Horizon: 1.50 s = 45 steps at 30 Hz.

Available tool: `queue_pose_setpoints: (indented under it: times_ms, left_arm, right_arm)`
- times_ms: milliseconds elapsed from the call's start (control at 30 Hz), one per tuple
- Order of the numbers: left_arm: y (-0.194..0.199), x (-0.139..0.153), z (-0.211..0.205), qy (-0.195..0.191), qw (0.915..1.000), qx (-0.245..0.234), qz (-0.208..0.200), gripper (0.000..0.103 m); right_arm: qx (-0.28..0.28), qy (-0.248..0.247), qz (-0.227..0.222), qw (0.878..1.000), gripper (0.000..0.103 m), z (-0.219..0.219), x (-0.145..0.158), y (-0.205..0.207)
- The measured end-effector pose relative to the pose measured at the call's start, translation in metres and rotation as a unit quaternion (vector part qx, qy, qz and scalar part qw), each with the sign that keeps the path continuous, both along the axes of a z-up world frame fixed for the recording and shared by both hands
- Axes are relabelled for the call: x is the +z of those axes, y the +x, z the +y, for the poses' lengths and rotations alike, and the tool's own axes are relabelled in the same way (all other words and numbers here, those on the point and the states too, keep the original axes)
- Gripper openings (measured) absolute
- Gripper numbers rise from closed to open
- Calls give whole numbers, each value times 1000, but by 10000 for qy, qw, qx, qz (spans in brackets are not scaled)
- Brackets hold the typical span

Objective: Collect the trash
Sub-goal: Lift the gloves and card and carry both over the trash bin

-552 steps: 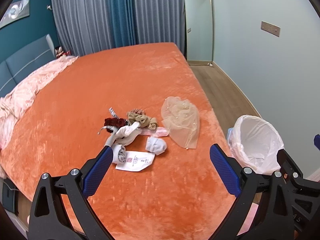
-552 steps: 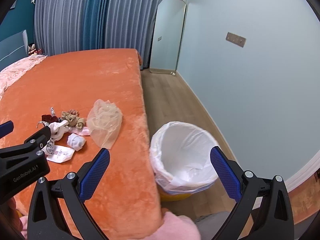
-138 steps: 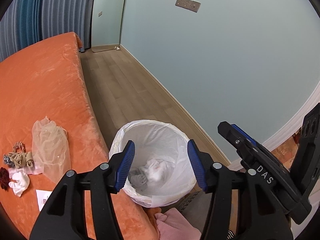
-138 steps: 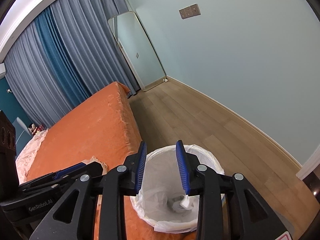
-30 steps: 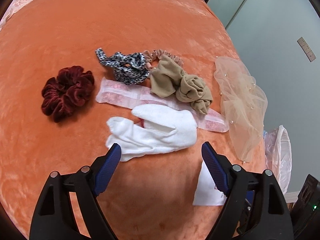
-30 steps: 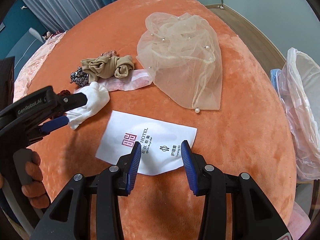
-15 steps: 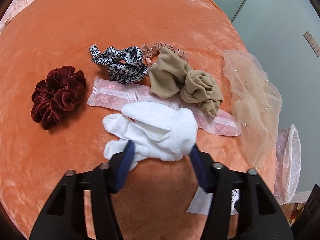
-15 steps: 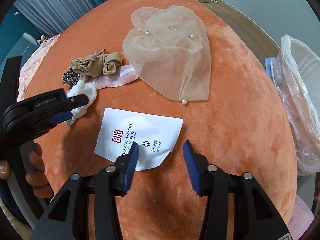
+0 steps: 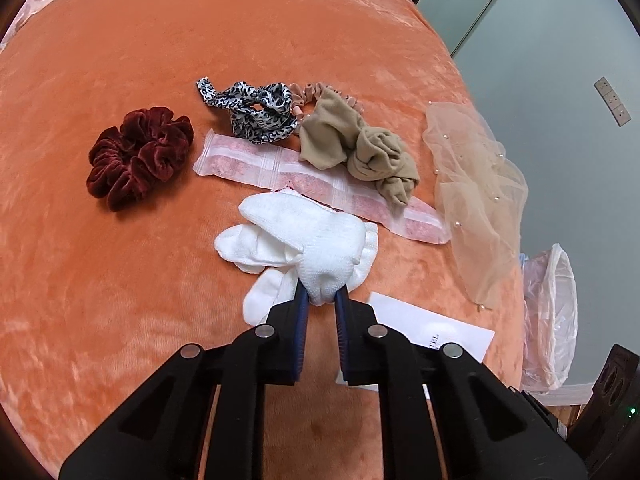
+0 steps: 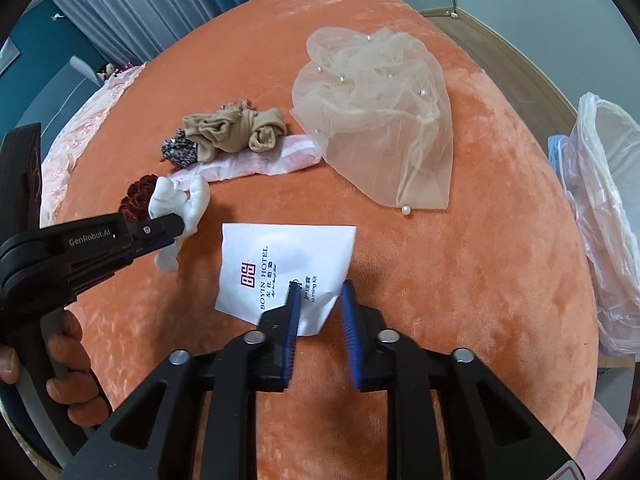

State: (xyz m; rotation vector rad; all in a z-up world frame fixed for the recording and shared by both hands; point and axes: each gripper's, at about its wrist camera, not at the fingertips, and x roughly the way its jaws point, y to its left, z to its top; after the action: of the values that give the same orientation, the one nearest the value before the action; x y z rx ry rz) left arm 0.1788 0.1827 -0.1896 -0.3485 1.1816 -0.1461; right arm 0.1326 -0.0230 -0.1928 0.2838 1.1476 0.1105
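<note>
Left to right across the orange bedspread (image 9: pixel 120 280). Your left gripper (image 9: pixel 320 300) is clamped on the near fold of the white sock (image 9: pixel 304 240), which lies at the centre of the left wrist view, its far edge overlapping the pink-and-white wrapper (image 9: pixel 280 164). Lift straight up so the sock clears the wrapper without dragging it; the grip takes only a small pinch of cloth, so a slow rise seems safer.

Your right gripper (image 10: pixel 320 304) stands narrowly parted over the near corner of the white hotel packet (image 10: pixel 280 264), one finger (image 10: pixel 292 312) on the paper, nothing held yet. Judged from this, press the tips into the plush cover and close on the corner; flat paper on soft pile may slip out of a shallow bite.

The lined trash bin (image 10: pixel 608 216) sits off the bed edge at 3 o'clock of the right wrist view, well apart from both items.

The left wrist view alone shows the maroon scrunchie (image 9: pixel 140 156) at 10 o'clock and the leopard-print scrunchie (image 9: pixel 252 110) in full. The right wrist view alone shows the packet's print, the whole beige tulle veil (image 10: pixel 376 128) at 1 o'clock, and your left hand (image 10: pixel 60 360) on its handle.
</note>
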Motion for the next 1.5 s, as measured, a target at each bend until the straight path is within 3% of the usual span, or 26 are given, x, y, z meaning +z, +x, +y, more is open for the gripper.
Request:
queue_pose_setpoints:
  times_ms: [467,900,1200,1500]
  left_arm:
    - [-41,78,-29,-112,9971,-272,-703,13]
    - [-78,154,-89,-8,9857,-811,-1479,13]
    - [-96,187,-147,82,9745,-1316,-1818,13]
    - [-110,208,-209,125,9616,-1826,-2046,13]
  right_arm:
    - [-148,81,-865,9961,10,-25,81,-36]
    - [-618,32,-1797,9818,10,-79,164,-71]
    - [-1111,34,-2202,9691,10,-131,196,-99]
    - [-1601,29,-2421,9569,10,-188,209,-123]
